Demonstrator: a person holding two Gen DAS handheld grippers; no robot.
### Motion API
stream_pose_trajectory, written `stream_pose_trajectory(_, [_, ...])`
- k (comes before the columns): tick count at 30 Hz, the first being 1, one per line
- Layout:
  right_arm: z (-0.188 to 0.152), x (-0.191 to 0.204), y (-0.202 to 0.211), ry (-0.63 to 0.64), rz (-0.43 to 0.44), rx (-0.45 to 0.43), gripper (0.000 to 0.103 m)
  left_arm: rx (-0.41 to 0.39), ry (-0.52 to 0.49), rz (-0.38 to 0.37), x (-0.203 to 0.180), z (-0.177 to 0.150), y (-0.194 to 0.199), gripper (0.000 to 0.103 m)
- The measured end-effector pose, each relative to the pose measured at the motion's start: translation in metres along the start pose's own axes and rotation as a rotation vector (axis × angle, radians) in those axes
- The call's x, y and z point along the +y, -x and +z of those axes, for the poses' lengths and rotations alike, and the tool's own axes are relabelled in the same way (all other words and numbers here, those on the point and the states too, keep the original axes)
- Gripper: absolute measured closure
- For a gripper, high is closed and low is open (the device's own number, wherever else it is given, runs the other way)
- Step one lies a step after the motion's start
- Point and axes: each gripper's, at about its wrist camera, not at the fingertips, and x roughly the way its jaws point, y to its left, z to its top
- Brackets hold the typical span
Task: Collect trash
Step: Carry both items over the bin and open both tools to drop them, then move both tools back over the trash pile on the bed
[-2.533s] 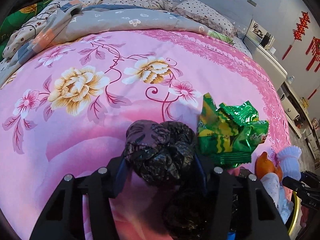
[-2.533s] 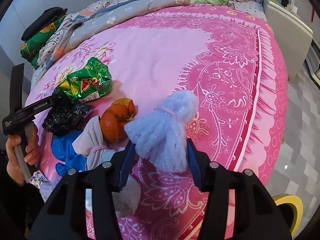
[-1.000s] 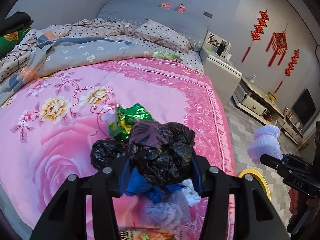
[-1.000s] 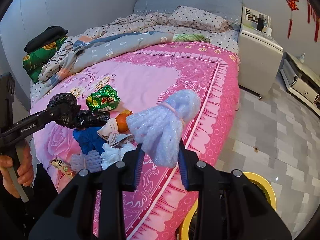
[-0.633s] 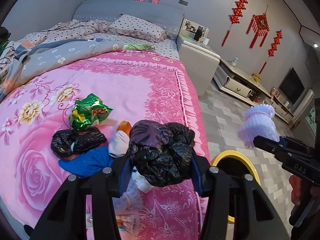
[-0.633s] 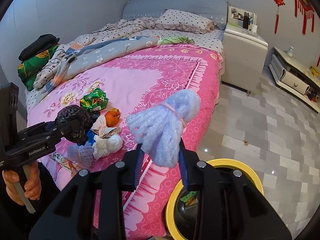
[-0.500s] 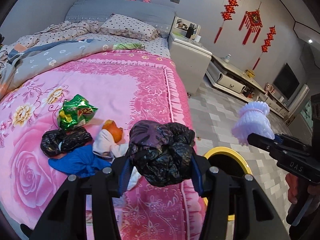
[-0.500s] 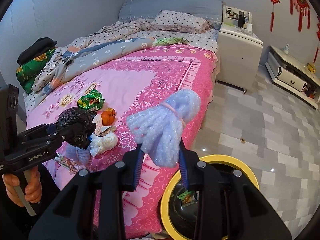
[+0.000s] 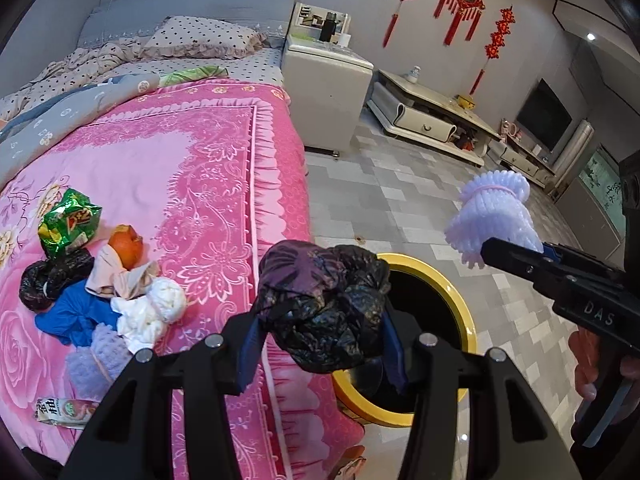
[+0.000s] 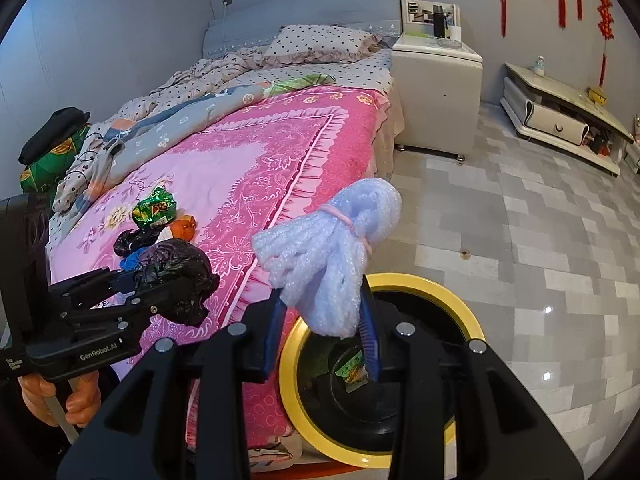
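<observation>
My left gripper [image 9: 322, 344] is shut on a crumpled black plastic bag [image 9: 326, 304] and holds it in the air over the bed's edge, next to the yellow-rimmed trash bin [image 9: 460, 300] on the floor. My right gripper [image 10: 324, 320] is shut on a pale blue foam net bundle [image 10: 328, 244] above the same bin [image 10: 464, 308]. In the right wrist view the left gripper [image 10: 136, 280] with its bag [image 10: 176, 276] shows at the left. On the pink bedspread [image 9: 180, 176] lie a green snack bag [image 9: 68, 226], an orange [image 9: 126, 244], another black bag [image 9: 52, 276], blue cloth and white wads.
A white bedside cabinet [image 9: 326, 100] stands beyond the bed. A low white TV stand [image 9: 432, 116] runs along the far wall. Grey tiled floor [image 10: 540, 232] spreads to the right. The bin holds some wrappers [image 10: 352, 368]. A drink carton [image 9: 60, 412] lies at the bed's near edge.
Both grippers have lifted their loads off the bed and swung right, away from the trash pile. They now sit beside and above the yellow bin.
</observation>
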Motion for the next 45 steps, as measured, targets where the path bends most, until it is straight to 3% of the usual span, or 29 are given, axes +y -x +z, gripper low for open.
stream_pose_trajectory(14, [-0.030, -0.075, -0.013, -0.137, 0.019, 0.039, 0.066, 0.113, -0.096, -0.048, -0.060, -0.013, -0.051, 0.055])
stream_pose_trajectory(20, [-0.032, -0.088, -0.010, -0.175, 0.011, 0.021, 0.062, 0.100, -0.131, -0.052, -0.070, -0.016, -0.052, 0.045])
stream_pose_trajectory(26, [-0.027, -0.093, -0.008, -0.192, 0.004, 0.016, 0.051, 0.093, -0.096, -0.056, -0.060, -0.015, -0.047, 0.032])
stream_pose_trajectory(38, [-0.021, -0.090, -0.018, -0.203, -0.007, 0.033, 0.049, 0.070, -0.072, -0.022, -0.036, -0.017, -0.032, 0.022])
stream_pose_trajectory(45, [-0.010, -0.061, -0.031, -0.145, 0.033, 0.042, 0.045, 0.058, -0.047, 0.036, -0.007, -0.024, -0.016, 0.018])
